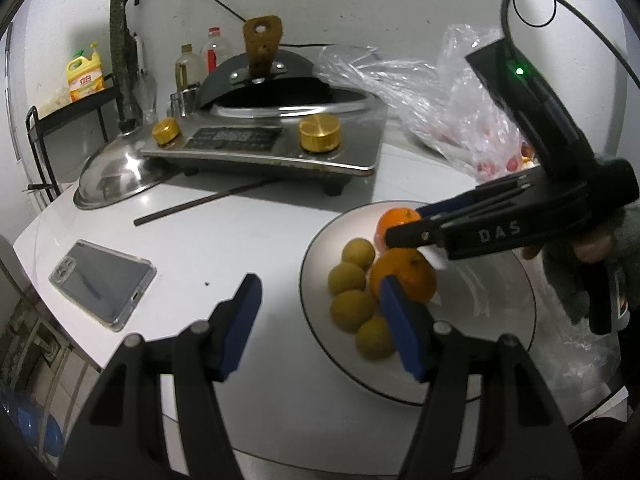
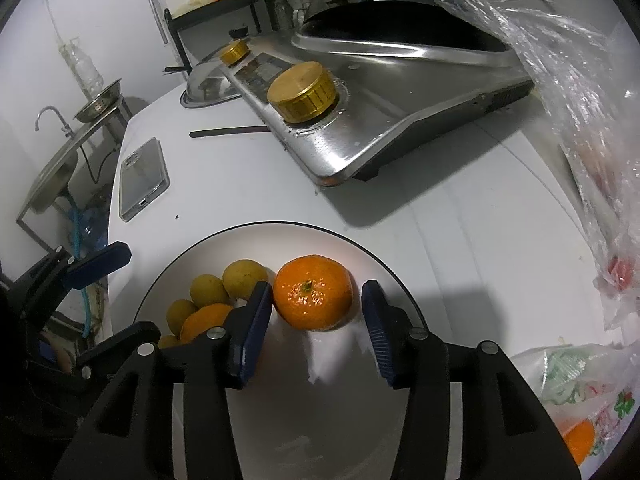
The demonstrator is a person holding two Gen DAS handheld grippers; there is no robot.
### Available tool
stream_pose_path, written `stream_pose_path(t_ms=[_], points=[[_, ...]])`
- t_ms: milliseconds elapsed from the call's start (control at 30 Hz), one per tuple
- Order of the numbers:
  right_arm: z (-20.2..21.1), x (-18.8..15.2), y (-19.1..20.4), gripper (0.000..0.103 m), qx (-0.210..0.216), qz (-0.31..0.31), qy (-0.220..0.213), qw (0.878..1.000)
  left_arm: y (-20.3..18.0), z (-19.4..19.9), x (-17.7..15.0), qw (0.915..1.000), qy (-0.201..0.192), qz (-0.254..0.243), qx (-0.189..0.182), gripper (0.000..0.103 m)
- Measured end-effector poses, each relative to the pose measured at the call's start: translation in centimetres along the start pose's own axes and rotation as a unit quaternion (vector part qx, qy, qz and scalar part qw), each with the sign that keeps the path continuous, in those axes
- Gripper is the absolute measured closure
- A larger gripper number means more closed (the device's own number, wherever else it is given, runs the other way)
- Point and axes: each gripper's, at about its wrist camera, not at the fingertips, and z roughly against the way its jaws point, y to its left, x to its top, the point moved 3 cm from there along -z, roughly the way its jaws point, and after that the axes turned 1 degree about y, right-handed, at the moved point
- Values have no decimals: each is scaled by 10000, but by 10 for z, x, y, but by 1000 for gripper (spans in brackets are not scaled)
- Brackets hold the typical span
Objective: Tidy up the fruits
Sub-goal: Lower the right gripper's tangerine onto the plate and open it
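A white plate (image 1: 480, 320) (image 2: 320, 420) on the white table holds several yellow-green fruits (image 1: 352, 308) (image 2: 208, 290) and two oranges. One orange (image 2: 313, 292) (image 1: 396, 218) rests on the plate between the fingers of my right gripper (image 2: 316, 288) (image 1: 402, 226). The left pad is at its skin and a gap shows at the right pad, so the gripper is open. The other orange (image 1: 404, 276) (image 2: 204, 320) lies beside the small fruits. My left gripper (image 1: 318, 284) hovers open at the plate's left rim, holding nothing.
A steel stove (image 1: 260, 148) (image 2: 380, 136) with gold knobs and a wok stands behind the plate. A lid (image 1: 116, 176), a phone (image 1: 102, 280) (image 2: 142, 180) and a dark stick (image 1: 204, 202) lie to the left. Clear bags (image 1: 460, 108) (image 2: 600, 160) with red fruit sit on the right, and a printed bag (image 2: 580, 420) holds another orange.
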Motion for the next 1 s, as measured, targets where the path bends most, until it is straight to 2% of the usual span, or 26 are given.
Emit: stream_pose_path(t_ms=[133,200,533,900,1000], points=[[6,-1,-1,54,-19,64,-69,10000,-1,1,1,10000,-11,-7,-4,40],[4,-1,2,60,64,89,-64,9999,-2,1,0,10000,6,-20,-5,40],[4,4,9,61,91,104,-186,9997,1,4,2,10000,-18,-14,49,40],[2,3,11,61,110,29,-126,9999,2,8,1,10000,-14,37,87,40],[9,2,11,58,100,13,-201,9997,2,9,2,9999,9,54,140,40]])
